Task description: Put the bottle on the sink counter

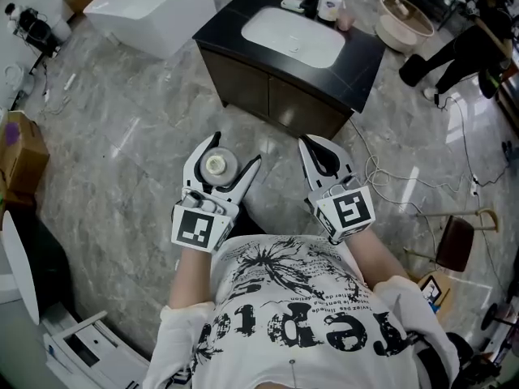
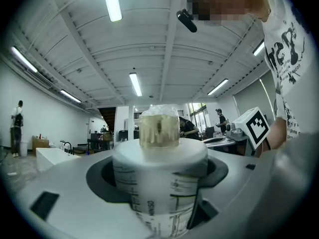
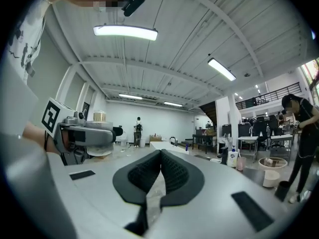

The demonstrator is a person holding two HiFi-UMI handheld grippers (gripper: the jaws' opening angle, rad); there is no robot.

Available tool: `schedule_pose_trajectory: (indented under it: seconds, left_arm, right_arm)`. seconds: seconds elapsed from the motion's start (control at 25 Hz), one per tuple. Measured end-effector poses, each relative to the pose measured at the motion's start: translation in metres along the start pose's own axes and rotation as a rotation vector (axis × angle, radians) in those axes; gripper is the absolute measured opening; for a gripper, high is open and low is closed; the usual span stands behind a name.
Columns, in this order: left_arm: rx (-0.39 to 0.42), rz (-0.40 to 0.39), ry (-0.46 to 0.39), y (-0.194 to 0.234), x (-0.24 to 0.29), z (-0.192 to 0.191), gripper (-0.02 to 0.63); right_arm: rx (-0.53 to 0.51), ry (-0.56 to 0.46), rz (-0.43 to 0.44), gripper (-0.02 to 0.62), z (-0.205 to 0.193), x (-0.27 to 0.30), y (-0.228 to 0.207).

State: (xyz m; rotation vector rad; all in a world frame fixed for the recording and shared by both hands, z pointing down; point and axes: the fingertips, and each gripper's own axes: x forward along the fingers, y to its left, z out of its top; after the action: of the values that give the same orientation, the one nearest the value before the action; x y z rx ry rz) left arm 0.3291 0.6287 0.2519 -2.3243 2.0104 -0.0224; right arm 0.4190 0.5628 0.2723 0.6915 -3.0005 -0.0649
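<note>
Bottle (image 1: 215, 166) first: it sits upright in the left gripper (image 1: 235, 152), whose jaws stand wide and press on its round body just under the shoulder. It is held out in front of the person's chest, above the marble floor (image 1: 122, 120), and well apart from the sink counter (image 1: 235, 19) further ahead.

The right gripper (image 3: 160, 156) has its jaws closed together with nothing between them, and it hangs just beside the left one.

Judging from this, the step in hand is the carry — the bottle is gripped but not yet brought to the counter. The next move calls for walking or reaching forward to the dark top, choosing a bare patch beside the white basin (image 1: 293, 37) and clear of the pump bottle (image 1: 328, 5) by the tap, then lowering the bottle straight down until its base rests flat before the jaws let go.

As for looks, the bottle is squat and white, with a broad flat shoulder and a label of thin black lines and small print. A pale, see-through cap (image 2: 158, 126) tops it — narrower than the body, so it should stand steadily
</note>
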Motion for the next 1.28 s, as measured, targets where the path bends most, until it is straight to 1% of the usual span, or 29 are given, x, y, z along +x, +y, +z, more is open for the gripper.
schedule_pose_trajectory:
  seconds: [0.08,0.2,0.32,0.4,0.52,0.64,0.76,0.84,0.96,1.16,1.28]
  left_arm:
    - [-0.003,-0.009,-0.014,0.028,0.015,-0.002,0.350]
    - [0.006,-0.029,-0.002,0.082,0.044,-0.010,0.350]
    - [-0.030,-0.046,-0.052,0.147,0.081,-0.006,0.350]
    - [-0.030,-0.069,-0.060,0.193,0.104,-0.007,0.350]
    - [-0.014,-0.114,-0.015,0.265,0.137,-0.016,0.350]
    - [-0.025,-0.135,-0.067,0.331,0.173,-0.005,0.350]
    - [-0.016,-0.163,-0.066,0.383,0.202,-0.007,0.350]
    - [-0.022,-0.181,-0.053,0.407,0.217,-0.015,0.350]
    - [-0.040,-0.199,-0.036,0.431,0.244,-0.029,0.350]
    - [-0.039,-0.230,-0.004,0.456,0.296,-0.054,0.350]
    - [-0.047,-0.249,0.007,0.468,0.335,-0.066,0.350]
  right_arm:
    - [-0.004,-0.004,-0.015,0.015,0.001,0.030,-0.005]
    - [-0.002,-0.005,-0.041,0.015,0.002,0.088,-0.016]
    - [0.011,0.014,-0.068,0.015,0.003,0.158,-0.028]
    - [0.022,0.028,-0.080,0.015,0.006,0.208,-0.036]
    - [0.041,0.042,-0.108,0.015,0.014,0.283,-0.048]
    - [0.033,0.035,-0.149,0.015,0.023,0.352,-0.062]
    - [0.053,0.038,-0.196,0.015,0.026,0.406,-0.076]
    - [0.066,0.050,-0.218,0.015,0.022,0.433,-0.084]
    - [0.080,0.072,-0.236,0.015,0.011,0.465,-0.100]
    - [0.106,0.097,-0.250,0.015,-0.010,0.508,-0.136]
    - [0.121,0.105,-0.255,0.015,-0.021,0.535,-0.166]
